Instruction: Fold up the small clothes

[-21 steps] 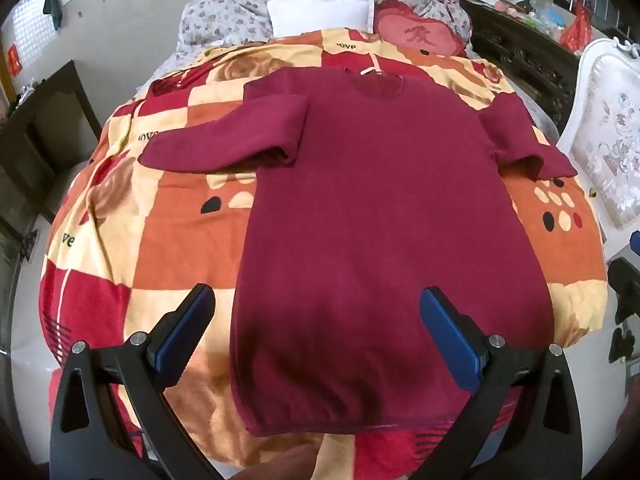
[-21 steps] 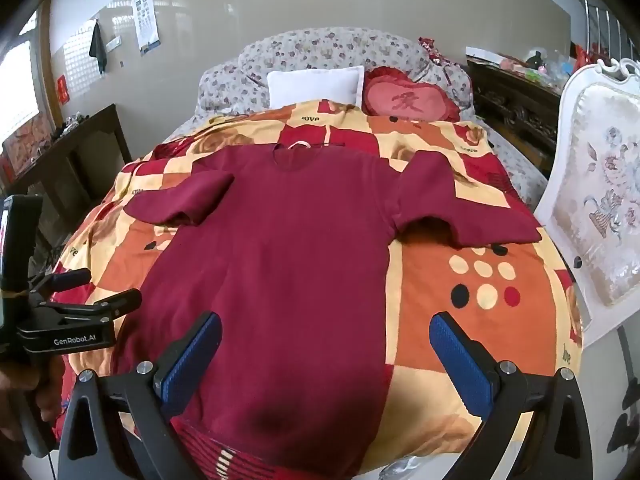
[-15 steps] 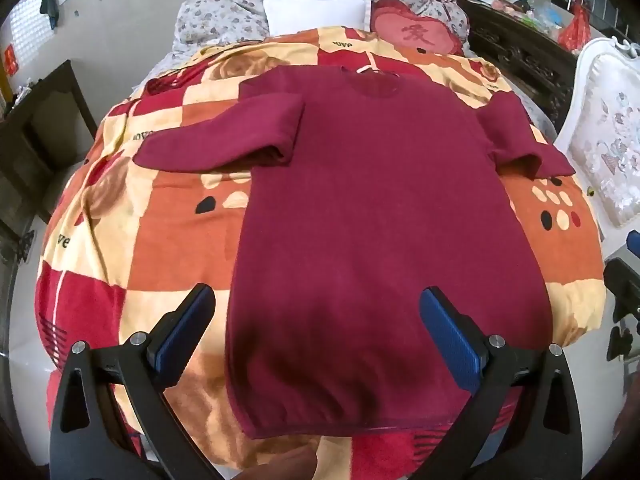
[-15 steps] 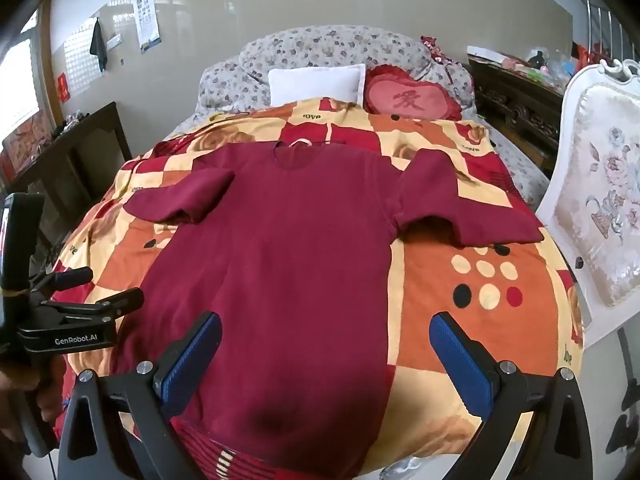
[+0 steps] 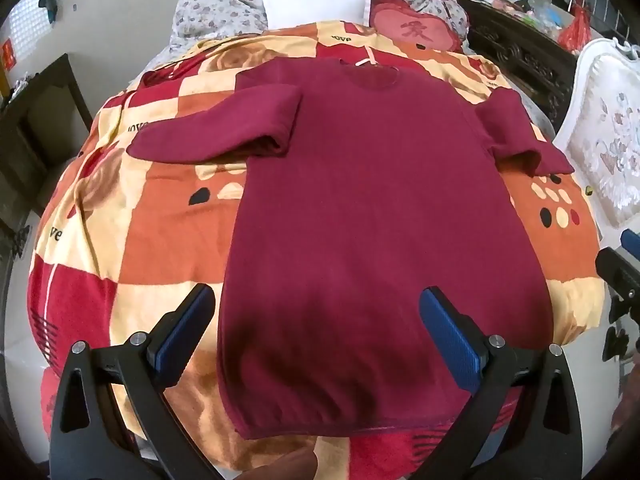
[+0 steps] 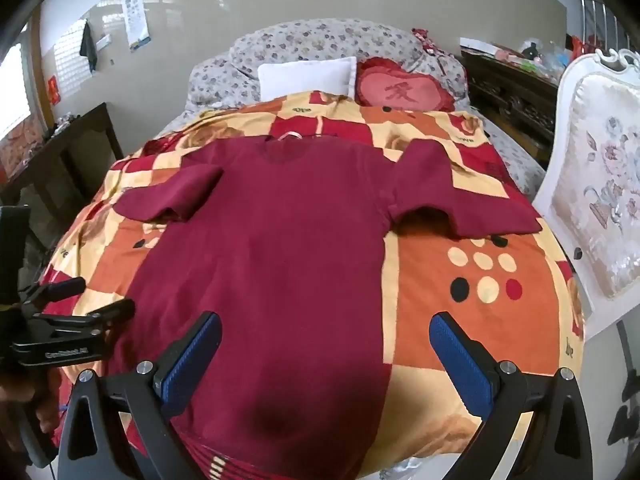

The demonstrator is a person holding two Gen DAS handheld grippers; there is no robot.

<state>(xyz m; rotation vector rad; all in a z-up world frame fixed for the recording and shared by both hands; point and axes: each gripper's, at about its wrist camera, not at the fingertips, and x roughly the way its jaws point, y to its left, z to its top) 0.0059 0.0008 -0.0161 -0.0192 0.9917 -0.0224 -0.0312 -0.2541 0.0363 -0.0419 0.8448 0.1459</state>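
Maroon sweater (image 5: 372, 216) flat on patchwork blanket (image 5: 132, 236) — left tool (image 5: 318, 330) and right tool (image 6: 325, 354) both agape, empty.

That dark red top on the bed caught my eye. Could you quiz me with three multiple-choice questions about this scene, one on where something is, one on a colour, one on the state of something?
1. Where does the white pillow lie?
A. at the head of the bed, beside the heart-shaped cushion
B. on the chair
C. on the sweater's hem

2. What colour are the gripper pads?
A. green
B. blue
C. yellow

3. How does the sweater lie?
A. folded in half
B. rolled up
C. spread flat, both sleeves turned in at the shoulders

Answers:
1 A: the white pillow sits left of the heart-shaped cushion.
2 B: the pads of the right gripper and the left gripper are blue.
3 C: the sweater lies open on the blanket, hem unfolded.
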